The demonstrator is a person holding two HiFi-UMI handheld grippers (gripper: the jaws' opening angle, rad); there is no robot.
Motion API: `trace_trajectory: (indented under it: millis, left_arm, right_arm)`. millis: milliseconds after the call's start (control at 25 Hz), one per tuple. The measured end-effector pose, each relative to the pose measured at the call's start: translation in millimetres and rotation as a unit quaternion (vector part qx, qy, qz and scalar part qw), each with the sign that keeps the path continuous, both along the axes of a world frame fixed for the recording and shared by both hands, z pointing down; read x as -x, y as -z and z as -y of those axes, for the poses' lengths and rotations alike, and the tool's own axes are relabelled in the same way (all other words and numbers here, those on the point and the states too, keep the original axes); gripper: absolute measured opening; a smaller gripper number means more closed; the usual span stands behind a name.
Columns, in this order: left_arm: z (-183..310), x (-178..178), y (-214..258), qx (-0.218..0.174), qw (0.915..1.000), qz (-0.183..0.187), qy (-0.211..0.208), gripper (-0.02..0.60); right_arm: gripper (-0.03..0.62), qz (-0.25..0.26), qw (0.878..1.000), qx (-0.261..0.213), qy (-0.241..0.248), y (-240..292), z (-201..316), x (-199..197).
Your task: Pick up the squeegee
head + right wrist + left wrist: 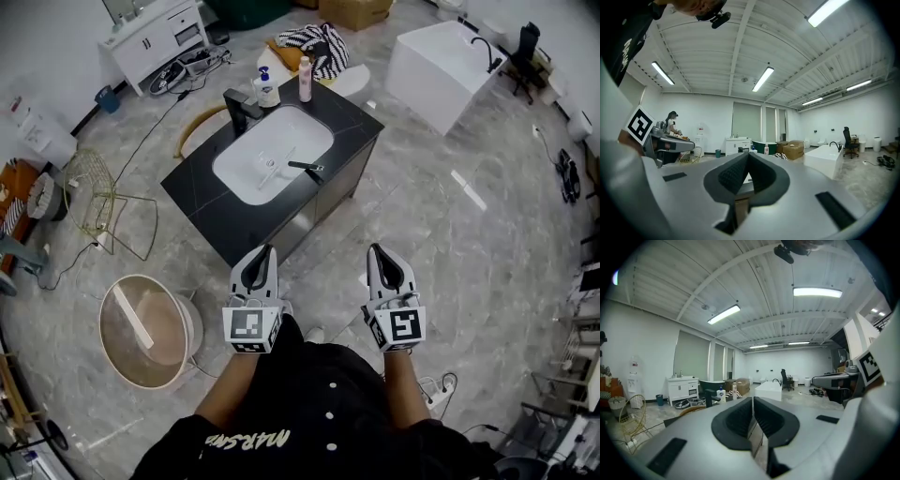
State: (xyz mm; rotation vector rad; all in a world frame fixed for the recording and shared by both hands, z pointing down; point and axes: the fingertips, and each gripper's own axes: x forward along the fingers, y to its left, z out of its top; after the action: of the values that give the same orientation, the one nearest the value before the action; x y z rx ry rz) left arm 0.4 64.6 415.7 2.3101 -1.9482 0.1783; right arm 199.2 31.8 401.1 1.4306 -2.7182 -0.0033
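Both handheld claws are held out side by side at about waist level, level with each other. The left gripper (265, 251) has its two dark pads pressed together with nothing between them, and the right gripper (375, 251) is likewise closed and empty.

The squeegee (307, 168) lies well ahead of both claws, beyond their tips and roughly on a line between them, a little nearer the left gripper's side. Neither claw touches it. It rests on a black counter (349, 120), at the edge of the white sink basin (246, 176) nearest the right gripper, its far end reaching over the basin's rim.

From above, the squeegee appears as a short, slim, dark object, lying flat and slightly angled. Its blade is too small to make out.

Farther beyond it stands a black faucet (241, 108), off toward the left gripper's side, with two bottles (286, 82) at the counter's far edge.
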Motion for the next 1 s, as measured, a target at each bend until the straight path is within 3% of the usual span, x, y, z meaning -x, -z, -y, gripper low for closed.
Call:
trace_trajectory:
  millis: [280, 560, 1000]
  left_arm:
    - [59.3, 9.9, -17.6, 0.01, 0.9999, -0.004, 0.0, 0.02]
    - [153.6, 22.9, -8.2, -0.002, 0.9999, -0.005, -0.013, 0.02]
    - [264.3, 77.4, -0.1, -0.005, 0.9998, -0.007, -0.019, 0.02]
  right_arm:
    - [-0.005, 0.002, 1.0, 0.009, -0.01, -14.7, 58.7, 2.6]
    - [-0.005, -0.003, 1.0, -0.006, -0.01, -1.4, 148.4, 21.3]
    - [-0.005, -0.009, 1.0, -0.01, 0.003, 6.0, 267.9, 87.6]
